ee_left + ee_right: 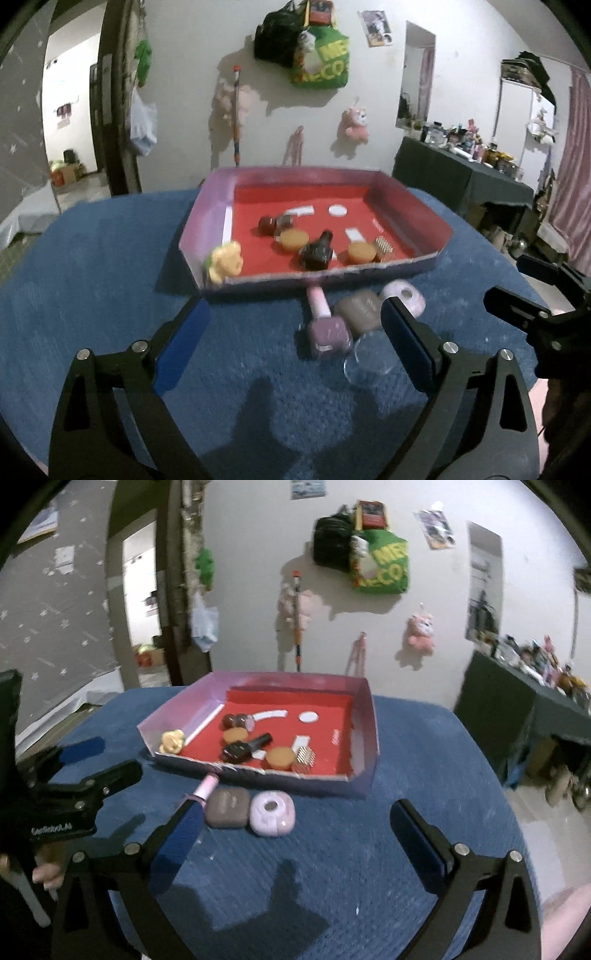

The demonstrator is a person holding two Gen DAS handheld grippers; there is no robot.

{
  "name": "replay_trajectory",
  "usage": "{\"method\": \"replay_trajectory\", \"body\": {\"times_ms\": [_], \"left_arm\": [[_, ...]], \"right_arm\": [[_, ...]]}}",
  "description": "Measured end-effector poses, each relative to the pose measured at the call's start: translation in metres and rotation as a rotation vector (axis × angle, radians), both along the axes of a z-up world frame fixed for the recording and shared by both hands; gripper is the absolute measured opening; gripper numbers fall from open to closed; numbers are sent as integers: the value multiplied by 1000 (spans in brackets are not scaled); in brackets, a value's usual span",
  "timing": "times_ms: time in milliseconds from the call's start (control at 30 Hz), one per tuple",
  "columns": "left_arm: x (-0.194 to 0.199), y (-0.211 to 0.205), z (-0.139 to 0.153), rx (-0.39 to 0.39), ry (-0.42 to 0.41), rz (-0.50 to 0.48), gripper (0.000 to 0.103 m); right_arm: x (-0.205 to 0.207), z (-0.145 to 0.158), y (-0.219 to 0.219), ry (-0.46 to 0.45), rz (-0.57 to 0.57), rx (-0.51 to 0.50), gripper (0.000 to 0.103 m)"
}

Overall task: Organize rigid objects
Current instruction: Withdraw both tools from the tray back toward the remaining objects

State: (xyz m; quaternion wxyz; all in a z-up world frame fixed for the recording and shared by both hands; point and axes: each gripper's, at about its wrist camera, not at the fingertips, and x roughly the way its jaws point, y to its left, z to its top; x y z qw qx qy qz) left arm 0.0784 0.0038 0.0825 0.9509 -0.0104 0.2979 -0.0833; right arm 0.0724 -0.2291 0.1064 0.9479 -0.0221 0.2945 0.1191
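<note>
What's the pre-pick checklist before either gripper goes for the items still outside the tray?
1. Left gripper jaws open, nothing between them: ok.
2. Right gripper jaws open, nothing between them: ok.
3. Targets on the blue cloth: pink nail-polish bottle, taupe rounded case, lilac rounded case, clear round lid, all unobstructed: ok.
4. The two cases sit touching, so a clean single grasp: cannot tell.
5. Free floor space in the red-lined cardboard tray, right side bare: ok.
6. Yellow flower-shaped piece perched at the tray's corner edge, stable: cannot tell.

Both wrist views downward, sharing tray (406,271)
</note>
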Motion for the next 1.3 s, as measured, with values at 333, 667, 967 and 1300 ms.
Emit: {"method": "replay_trajectory", "body": {"times_ms": [333, 667, 967, 1300], "left_arm": [[-4, -10, -35, 5, 74, 4, 95], [-1, -25, -40, 2, 125, -84, 95], [4, -37, -43, 29, 162, -144, 94], [17, -47, -49, 34, 211, -173, 71]], "right_arm": [[6, -43, -5, 49, -47, 4, 103], [29, -51, -17, 122, -15, 62, 103], [75, -58, 1, 243, 117, -4, 103], [98, -70, 14, 298, 191, -58, 94]]}}
